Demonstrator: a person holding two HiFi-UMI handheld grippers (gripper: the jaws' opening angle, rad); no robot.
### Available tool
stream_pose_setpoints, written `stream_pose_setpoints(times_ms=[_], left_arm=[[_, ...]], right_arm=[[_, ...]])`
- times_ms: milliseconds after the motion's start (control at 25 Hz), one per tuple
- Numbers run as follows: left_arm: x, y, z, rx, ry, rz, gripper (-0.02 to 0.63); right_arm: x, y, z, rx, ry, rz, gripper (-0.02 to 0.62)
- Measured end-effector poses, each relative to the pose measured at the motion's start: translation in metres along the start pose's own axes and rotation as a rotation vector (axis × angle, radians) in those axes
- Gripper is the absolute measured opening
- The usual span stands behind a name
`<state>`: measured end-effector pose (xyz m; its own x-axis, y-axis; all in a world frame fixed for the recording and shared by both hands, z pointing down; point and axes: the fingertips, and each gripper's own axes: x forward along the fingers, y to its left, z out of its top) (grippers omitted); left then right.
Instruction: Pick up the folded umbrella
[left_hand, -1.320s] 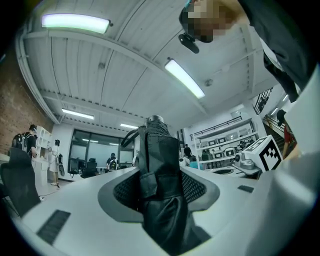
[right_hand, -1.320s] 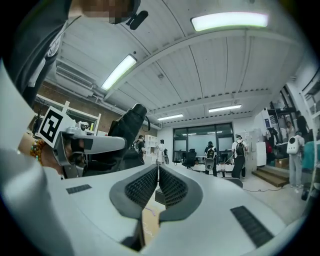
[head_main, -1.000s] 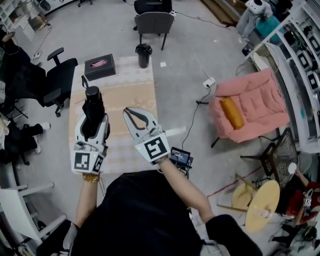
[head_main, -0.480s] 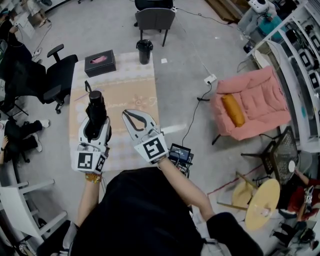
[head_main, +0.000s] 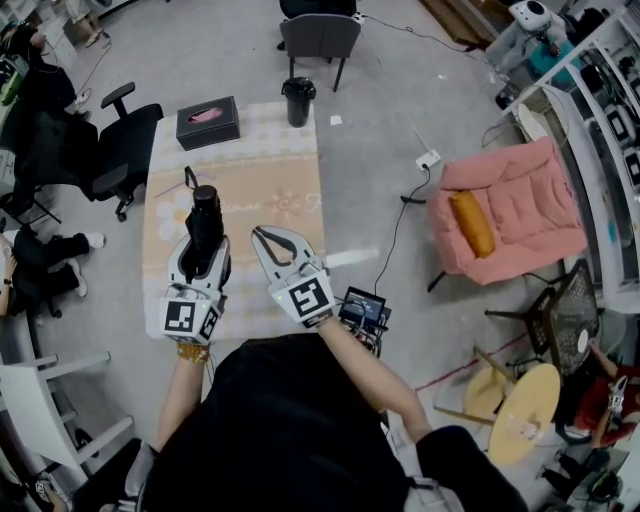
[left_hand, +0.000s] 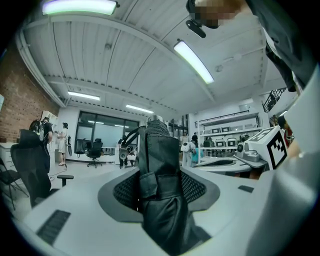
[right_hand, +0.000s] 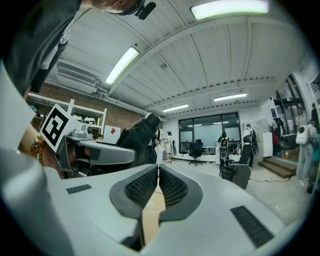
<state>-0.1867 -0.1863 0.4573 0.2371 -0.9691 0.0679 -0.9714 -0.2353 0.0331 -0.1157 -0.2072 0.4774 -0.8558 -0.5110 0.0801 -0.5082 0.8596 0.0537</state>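
The folded umbrella (head_main: 205, 215) is black and stands upright in my left gripper (head_main: 205, 250), which is shut on its lower part above the beige-covered table (head_main: 260, 185). In the left gripper view the umbrella (left_hand: 157, 150) fills the gap between the dark pads (left_hand: 125, 190), its strap looping at the top. My right gripper (head_main: 270, 238) hovers just to the right of it, shut with nothing in it. In the right gripper view its pads (right_hand: 172, 187) meet, and the umbrella (right_hand: 140, 137) shows to the left.
A black tissue box (head_main: 208, 122) sits at the table's far left corner. A black bin (head_main: 299, 100) and a grey chair (head_main: 318, 35) stand beyond the table. A black office chair (head_main: 120, 135) is to the left, a pink armchair (head_main: 510, 215) to the right.
Both grippers have sunk a little toward the table. The left one still grips the umbrella and the right one stays shut beside it.
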Motion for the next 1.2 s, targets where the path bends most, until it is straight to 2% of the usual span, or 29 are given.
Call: stream_pose_setpoints(times_ms=[320,560,1200], left_arm=[[-0.002,0.004,-0.029,-0.024,0.06,0.012,0.213],[-0.005,0.004,-0.037,-0.036,0.083,0.016,0.213],[-0.007,0.004,-0.046,-0.047,0.099,0.023,0.213]], right_arm=[[0.011,0.018,-0.024,0.047,0.066,0.061,0.018],[0.014,0.027,-0.027,0.065,0.086,0.097,0.017],[0.015,0.023,-0.033,0.075,0.1,0.081,0.017]])
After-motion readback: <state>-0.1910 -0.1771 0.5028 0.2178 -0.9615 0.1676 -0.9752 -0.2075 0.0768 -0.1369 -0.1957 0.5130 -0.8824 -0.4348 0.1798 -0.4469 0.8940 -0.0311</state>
